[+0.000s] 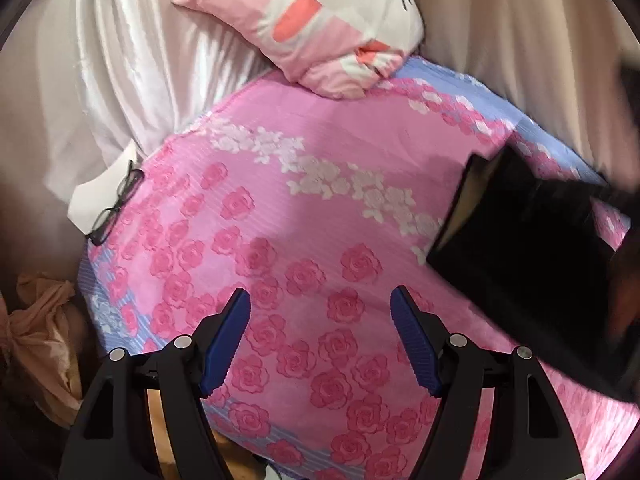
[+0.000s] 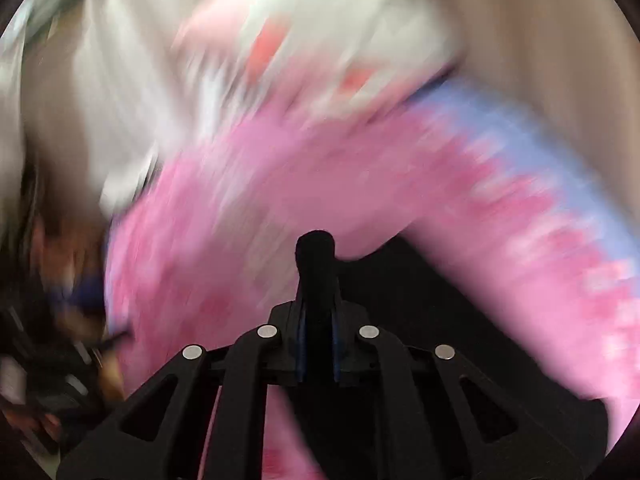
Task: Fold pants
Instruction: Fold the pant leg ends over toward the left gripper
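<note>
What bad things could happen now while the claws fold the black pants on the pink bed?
1. The right claw pinches only a small bunched bit of the pants, so they might slip out.
2. The left claw is open and holds nothing, so the pants may sag or fold crooked.
3. Glasses lie at the blanket's edge; a swinging claw or cloth could knock them off.

We're looking at a bed under a pink rose-print cover, with pale curtains hanging behind it.
</note>
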Available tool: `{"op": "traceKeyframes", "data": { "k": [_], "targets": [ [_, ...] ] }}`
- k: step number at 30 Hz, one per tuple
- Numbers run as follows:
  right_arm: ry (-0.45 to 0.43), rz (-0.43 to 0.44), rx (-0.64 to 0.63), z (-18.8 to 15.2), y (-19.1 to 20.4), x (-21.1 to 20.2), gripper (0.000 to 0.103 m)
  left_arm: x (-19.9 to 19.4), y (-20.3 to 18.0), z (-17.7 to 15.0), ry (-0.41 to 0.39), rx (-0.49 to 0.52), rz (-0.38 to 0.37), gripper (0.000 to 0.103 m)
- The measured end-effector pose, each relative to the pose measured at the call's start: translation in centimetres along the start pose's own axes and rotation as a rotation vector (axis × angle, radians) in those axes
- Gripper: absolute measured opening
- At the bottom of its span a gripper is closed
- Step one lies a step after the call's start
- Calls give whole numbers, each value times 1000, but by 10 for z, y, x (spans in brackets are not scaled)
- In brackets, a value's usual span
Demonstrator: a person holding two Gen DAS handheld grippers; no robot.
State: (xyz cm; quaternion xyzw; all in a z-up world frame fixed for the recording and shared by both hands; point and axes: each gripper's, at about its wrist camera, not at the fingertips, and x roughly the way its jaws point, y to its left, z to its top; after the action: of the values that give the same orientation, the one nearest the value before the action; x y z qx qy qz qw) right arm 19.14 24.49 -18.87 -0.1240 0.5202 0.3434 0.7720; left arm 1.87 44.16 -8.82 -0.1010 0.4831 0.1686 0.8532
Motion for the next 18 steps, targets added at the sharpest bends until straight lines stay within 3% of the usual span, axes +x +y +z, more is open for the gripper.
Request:
{"op": "traceKeyframes", "data": {
  "k": [1, 2, 3, 5, 7, 10, 13, 15, 18],
  "targets": [
    [-58, -16, -10, -10, 6, 4, 19, -1, 2, 3, -4, -5, 8, 70],
    [-94, -2, -3, -10, 7, -4, 32, -1, 3, 6, -2, -6, 11, 70],
    [-72, 62, 55, -7, 4, -15, 53, -1, 4, 9, 0, -1, 20, 70],
    [-141, 174, 152, -13, -13, -54, 52, -2, 3, 15, -8, 15, 26, 70],
    [-219, 184, 212, -31, -43, -97, 53, -3, -2, 22, -19, 29, -1, 70],
    [-232, 50, 334, -74, -112, -149, 53, -3, -30, 35, -43, 65, -81, 70],
    [-224, -57, 525, -122, -179, -183, 48, 2, -88, 51, -66, 126, -224, 74],
    [-252, -22, 651, -147, -208, -189, 47, 12, -125, 57, -69, 181, -253, 86],
    [-164, 74, 645, -152, -228, -151, 46, 54, -179, 67, -21, 251, -184, 87]
  ]
}}
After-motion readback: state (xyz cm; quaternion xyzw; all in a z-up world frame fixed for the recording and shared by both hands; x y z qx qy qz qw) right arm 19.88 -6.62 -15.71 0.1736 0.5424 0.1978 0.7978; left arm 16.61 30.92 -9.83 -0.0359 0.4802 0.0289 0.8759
